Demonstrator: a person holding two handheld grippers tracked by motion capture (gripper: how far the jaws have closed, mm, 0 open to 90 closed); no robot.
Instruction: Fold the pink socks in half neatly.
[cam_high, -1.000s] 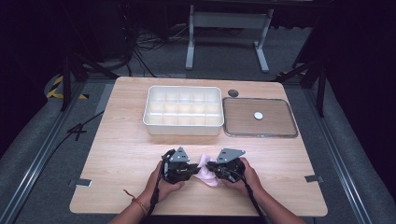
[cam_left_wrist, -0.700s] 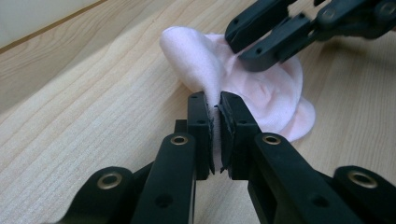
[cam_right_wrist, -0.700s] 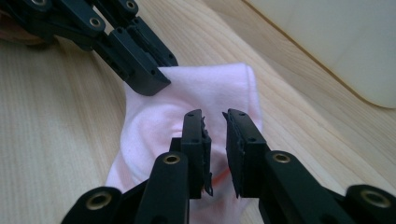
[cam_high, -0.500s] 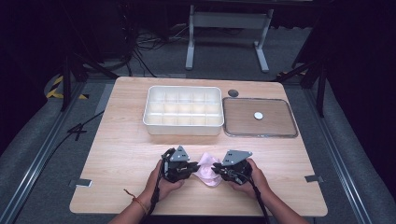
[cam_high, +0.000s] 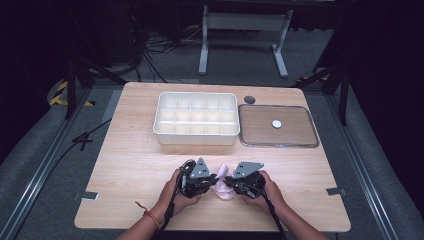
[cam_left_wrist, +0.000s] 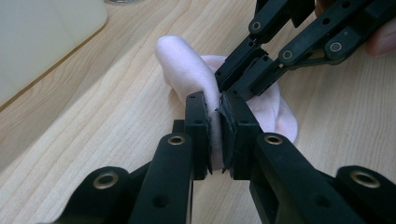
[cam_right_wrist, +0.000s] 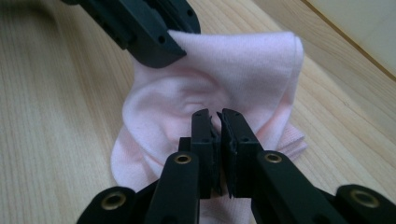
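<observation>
Down at the near edge of the table (cam_high: 125, 165), both forearms came in low, hands wrapped round the handles, and the two grippers met nose to nose over a small pink cloth (cam_high: 222, 186). From above the cloth was barely a smudge between them; the left gripper view told more, its jaws pinched narrow on a fold of that cloth (cam_left_wrist: 187, 70), with the right gripper (cam_left_wrist: 236, 79) biting in just beyond. The right gripper view showed its own jaws (cam_right_wrist: 218, 122) closed on the bunched fabric (cam_right_wrist: 233, 70), the left gripper (cam_right_wrist: 159, 51) clamped at the cloth's far edge. Beyond the cloth sat a white compartment tray (cam_high: 196, 119), and beside that a flat lid (cam_high: 277, 126).
</observation>
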